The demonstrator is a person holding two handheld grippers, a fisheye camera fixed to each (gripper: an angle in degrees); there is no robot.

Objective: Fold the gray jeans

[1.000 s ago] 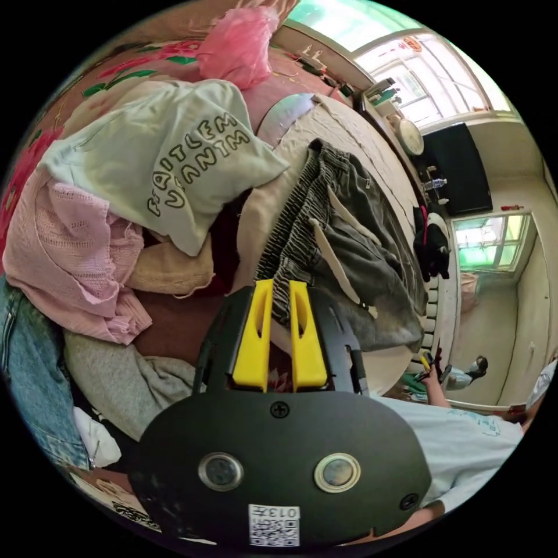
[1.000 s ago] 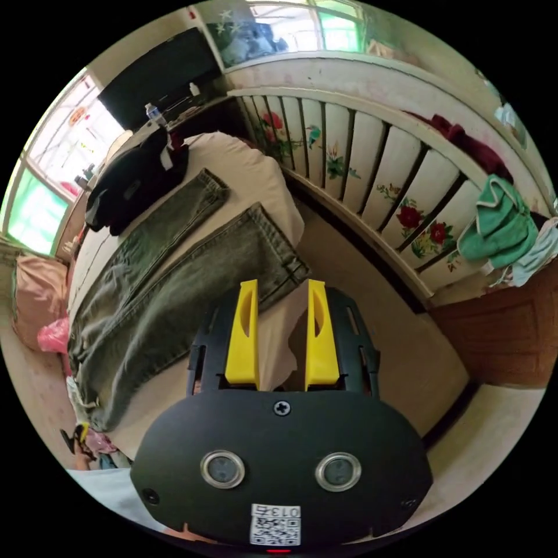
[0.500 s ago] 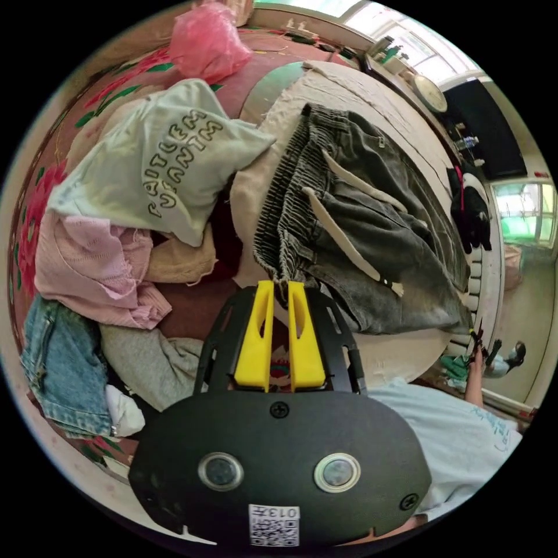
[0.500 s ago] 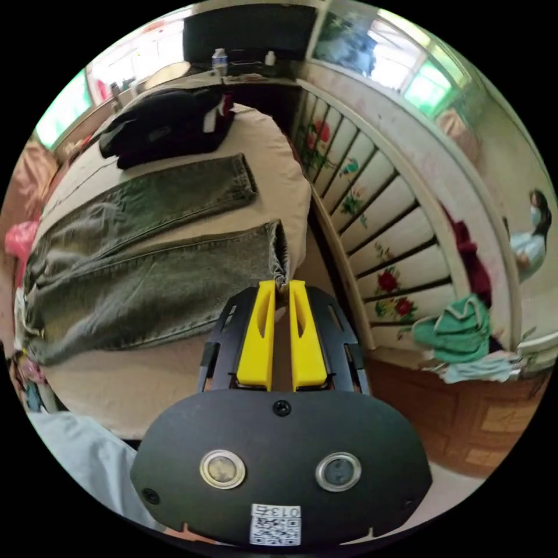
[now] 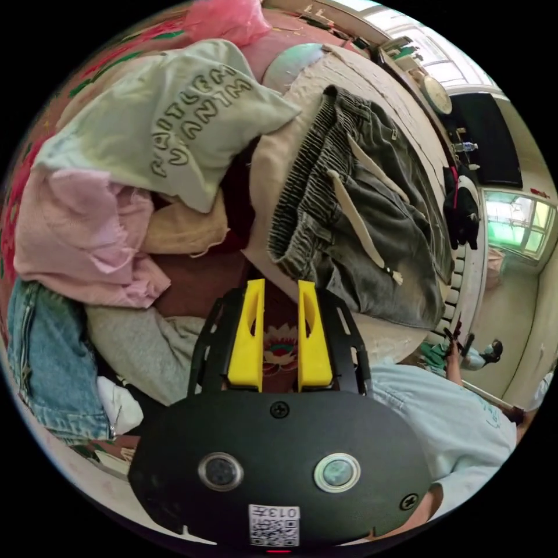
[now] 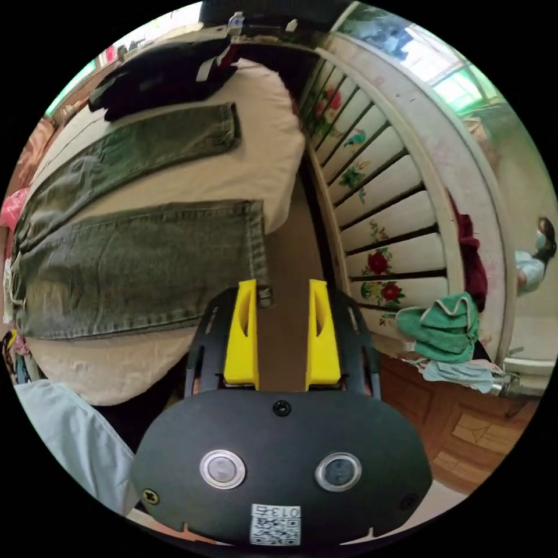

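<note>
The gray jeans (image 6: 133, 261) are seen laid out flat on a bed covered by a cream sheet (image 6: 256, 157), both legs stretched apart toward the foot of the bed, the nearer leg's hem lying at the mattress edge. In the left gripper view, the elastic waistband end (image 5: 302, 192) is shown bunched and rumpled near the sheet's edge, with two pale drawstrings (image 5: 357, 221) trailing across the denim. The right gripper (image 6: 282, 288) is pictured just off the hem corner of the nearer leg, its yellow fingers (image 6: 322, 331) parted and nothing clamped between them; whether the left finger touches the hem cannot be judged from this angle. The left gripper (image 5: 281, 289) is held short of the waistband, its fingers likewise released and spread, with a patterned dark red cover visible in the gap. Beside the waistband, a heap of clothes is piled: a pale green printed top (image 5: 174, 110), a pink knit (image 5: 75, 232), a light gray garment (image 5: 139, 349) and blue denim (image 5: 46, 360). A black garment (image 6: 163, 75) is seen folded beyond the far leg. A curved white footboard painted with flowers (image 6: 378, 215) is shown along the bed's end, a green cloth (image 6: 447, 331) draped over it.
</note>
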